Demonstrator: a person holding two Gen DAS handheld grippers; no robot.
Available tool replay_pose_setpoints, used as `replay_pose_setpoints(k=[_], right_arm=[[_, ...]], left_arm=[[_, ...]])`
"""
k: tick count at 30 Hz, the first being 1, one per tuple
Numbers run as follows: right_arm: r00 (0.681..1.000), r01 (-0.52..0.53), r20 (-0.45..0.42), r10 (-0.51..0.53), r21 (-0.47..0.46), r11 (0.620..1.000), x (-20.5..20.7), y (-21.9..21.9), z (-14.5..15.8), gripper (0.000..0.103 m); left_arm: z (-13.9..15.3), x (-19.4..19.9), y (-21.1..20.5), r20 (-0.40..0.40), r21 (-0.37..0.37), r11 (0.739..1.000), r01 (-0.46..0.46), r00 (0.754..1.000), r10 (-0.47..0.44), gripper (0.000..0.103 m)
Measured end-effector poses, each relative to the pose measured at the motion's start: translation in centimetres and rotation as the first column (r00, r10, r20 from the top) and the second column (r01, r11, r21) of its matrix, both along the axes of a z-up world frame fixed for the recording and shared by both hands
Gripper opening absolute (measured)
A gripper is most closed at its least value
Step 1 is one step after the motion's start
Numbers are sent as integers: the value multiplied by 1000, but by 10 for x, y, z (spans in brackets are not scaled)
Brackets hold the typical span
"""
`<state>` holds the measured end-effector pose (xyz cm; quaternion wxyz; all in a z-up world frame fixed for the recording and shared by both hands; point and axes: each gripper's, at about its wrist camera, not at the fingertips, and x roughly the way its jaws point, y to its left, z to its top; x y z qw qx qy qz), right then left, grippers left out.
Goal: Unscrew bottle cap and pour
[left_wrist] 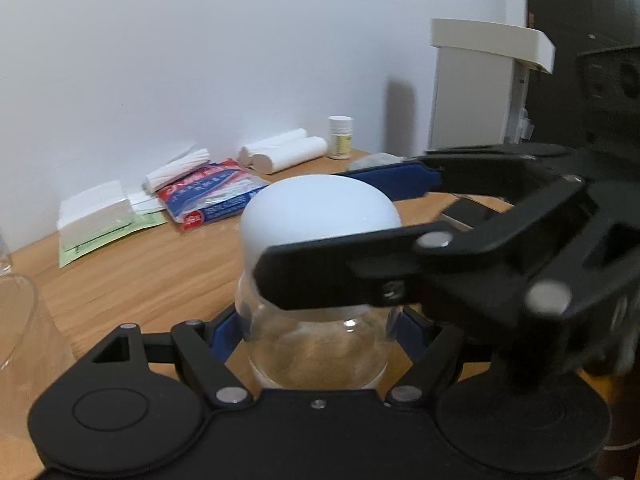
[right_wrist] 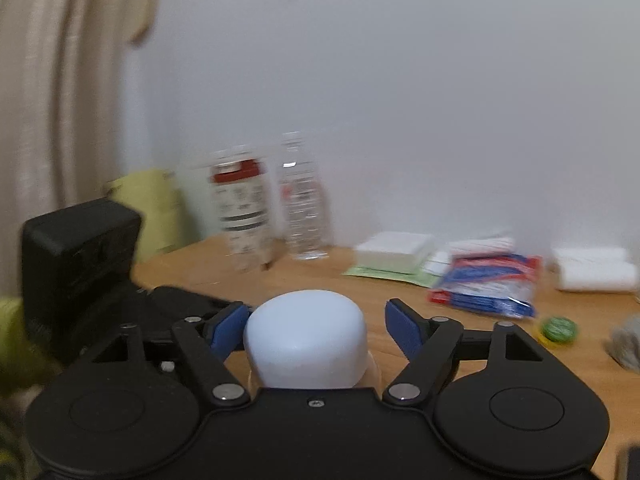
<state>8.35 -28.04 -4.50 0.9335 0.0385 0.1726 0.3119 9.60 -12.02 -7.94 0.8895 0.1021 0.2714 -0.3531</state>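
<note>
A clear glass bottle (left_wrist: 316, 354) with a white domed cap (left_wrist: 320, 210) stands on the wooden table. My left gripper (left_wrist: 316, 328) is shut on the bottle's body just below the cap. My right gripper (left_wrist: 348, 232) comes in from the right with its fingers on either side of the cap. In the right wrist view the cap (right_wrist: 306, 338) sits between the blue pads (right_wrist: 404, 330) with small gaps on both sides, so the right gripper (right_wrist: 316, 326) is open around it.
A drinking glass (left_wrist: 18, 320) stands at the left edge. Along the wall lie a tissue stack (left_wrist: 94, 212), a red-blue packet (left_wrist: 208, 194), paper rolls (left_wrist: 284, 154) and a pill bottle (left_wrist: 340, 136). Two plastic bottles (right_wrist: 276, 200) and a green cap (right_wrist: 558, 330) show in the right wrist view.
</note>
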Motion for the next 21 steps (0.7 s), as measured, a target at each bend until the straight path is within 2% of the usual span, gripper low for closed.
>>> replay_pose_setpoints(k=[6, 11, 13, 21], right_arm=[[992, 116, -40, -117, -37, 993, -8, 22, 1, 81], [971, 226, -57, -232, -94, 970, -6, 33, 4, 76], [972, 222, -63, -228, -88, 971, -6, 33, 4, 70], [982, 178, -44, -184, -113, 977, -6, 31, 6, 69]], left_arm=[[-1, -4, -3, 14, -9, 999, -46, 999, 46, 78], [-2, -5, -5, 15, -9, 998, -60, 998, 60, 78], [-2, -5, -6, 15, -14, 999, -39, 999, 39, 78], [-2, -3, -2, 14, -11, 1000, -6, 1000, 6, 78]])
